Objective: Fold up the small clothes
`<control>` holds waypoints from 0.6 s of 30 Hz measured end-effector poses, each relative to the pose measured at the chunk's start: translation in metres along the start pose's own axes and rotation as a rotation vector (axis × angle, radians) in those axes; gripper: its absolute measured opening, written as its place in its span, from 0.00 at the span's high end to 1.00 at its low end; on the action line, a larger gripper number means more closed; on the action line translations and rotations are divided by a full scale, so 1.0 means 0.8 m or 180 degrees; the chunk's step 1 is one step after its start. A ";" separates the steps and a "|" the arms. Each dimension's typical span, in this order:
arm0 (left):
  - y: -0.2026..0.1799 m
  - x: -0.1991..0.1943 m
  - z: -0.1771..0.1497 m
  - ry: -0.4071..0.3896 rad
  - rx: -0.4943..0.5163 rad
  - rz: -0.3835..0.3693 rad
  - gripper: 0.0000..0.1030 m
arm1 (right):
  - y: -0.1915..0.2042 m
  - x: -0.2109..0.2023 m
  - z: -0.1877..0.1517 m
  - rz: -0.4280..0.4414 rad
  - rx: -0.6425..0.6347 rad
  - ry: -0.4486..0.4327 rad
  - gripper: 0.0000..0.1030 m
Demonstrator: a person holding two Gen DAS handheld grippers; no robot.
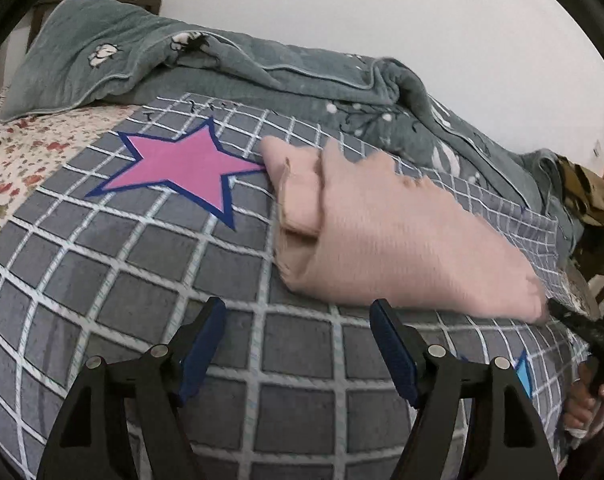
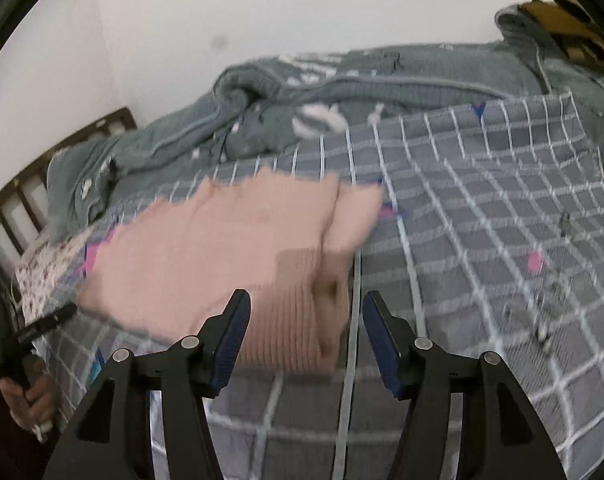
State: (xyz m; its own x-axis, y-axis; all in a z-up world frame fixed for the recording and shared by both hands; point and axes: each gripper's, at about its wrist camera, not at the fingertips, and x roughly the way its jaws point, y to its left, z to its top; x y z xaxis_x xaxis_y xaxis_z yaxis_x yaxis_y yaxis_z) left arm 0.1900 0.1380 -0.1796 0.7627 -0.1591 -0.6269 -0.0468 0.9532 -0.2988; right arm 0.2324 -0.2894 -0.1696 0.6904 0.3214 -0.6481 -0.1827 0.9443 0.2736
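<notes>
Blue-padded fingers (image 1: 217,340) of the left gripper (image 1: 297,344) stood apart and empty at the bottom of the frame, above the checked blanket (image 1: 141,280). To their right lay one pink garment (image 1: 382,240), already folded over (blurred), near a pink star (image 1: 181,168). Right gripper (image 2: 306,336) likewise gaped, grasping nothing, the garment's ribbed edge just before it. Judged: between folds; next, pinch an edge.

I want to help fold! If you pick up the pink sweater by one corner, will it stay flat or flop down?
It would probably flop: the pink sweater is soft knit that already bends over itself in folds. It likely won't slide much, since the checked blanket beneath looks fuzzy. Being small, it is probably light.
</notes>
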 end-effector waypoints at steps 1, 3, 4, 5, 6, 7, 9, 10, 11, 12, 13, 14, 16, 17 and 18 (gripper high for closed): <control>-0.003 0.000 -0.001 0.0010 0.0013 -0.0035 0.30 | -0.005 0.007 -0.008 0.0012 0.0076 0.0067 0.45; -0.007 0.004 0.001 0.0032 0.0029 -0.0117 0.30 | -0.011 0.013 -0.017 0.0024 0.0167 0.0042 0.47; -0.007 0.006 0.002 0.0039 0.0007 -0.0135 0.30 | -0.011 0.011 -0.019 0.0015 0.0161 0.0007 0.48; -0.006 0.010 0.005 0.0047 -0.0042 -0.0173 0.31 | -0.010 0.009 -0.017 0.0005 0.0146 -0.0012 0.48; -0.004 0.014 0.009 0.0045 -0.0115 -0.0223 0.31 | -0.009 0.009 -0.018 -0.0008 0.0134 -0.0023 0.48; -0.002 0.017 0.013 0.0045 -0.0173 -0.0258 0.32 | -0.008 0.009 -0.019 -0.0029 0.0120 -0.0017 0.48; 0.001 0.026 0.020 0.0066 -0.0326 -0.0362 0.37 | -0.006 0.009 -0.020 -0.0043 0.0101 -0.0028 0.48; 0.003 0.032 0.023 0.0102 -0.0413 -0.0437 0.40 | -0.007 0.009 -0.020 -0.0029 0.0119 -0.0024 0.48; 0.004 0.039 0.025 0.0132 -0.0482 -0.0481 0.43 | -0.009 0.009 -0.020 -0.0013 0.0138 -0.0025 0.48; 0.005 0.046 0.028 0.0137 -0.0538 -0.0472 0.45 | -0.010 0.009 -0.020 0.0002 0.0158 -0.0029 0.48; 0.004 0.050 0.030 0.0131 -0.0562 -0.0451 0.47 | -0.011 0.009 -0.019 0.0003 0.0169 -0.0033 0.49; 0.001 0.053 0.032 0.0132 -0.0568 -0.0448 0.47 | -0.011 0.008 -0.019 0.0001 0.0172 -0.0037 0.49; 0.000 0.056 0.035 0.0153 -0.0581 -0.0446 0.47 | -0.011 0.008 -0.019 0.0003 0.0171 -0.0039 0.49; 0.000 0.056 0.035 0.0167 -0.0598 -0.0445 0.48 | -0.011 0.007 -0.019 0.0009 0.0175 -0.0040 0.49; 0.000 0.054 0.034 0.0177 -0.0607 -0.0452 0.49 | -0.010 0.007 -0.019 0.0011 0.0178 -0.0039 0.49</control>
State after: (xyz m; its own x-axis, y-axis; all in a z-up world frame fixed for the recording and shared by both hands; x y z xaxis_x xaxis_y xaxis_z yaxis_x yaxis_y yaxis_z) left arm 0.2408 0.1384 -0.1872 0.7338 -0.3071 -0.6060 -0.0666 0.8552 -0.5140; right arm 0.2275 -0.2942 -0.1863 0.6985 0.3234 -0.6383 -0.1459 0.9377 0.3154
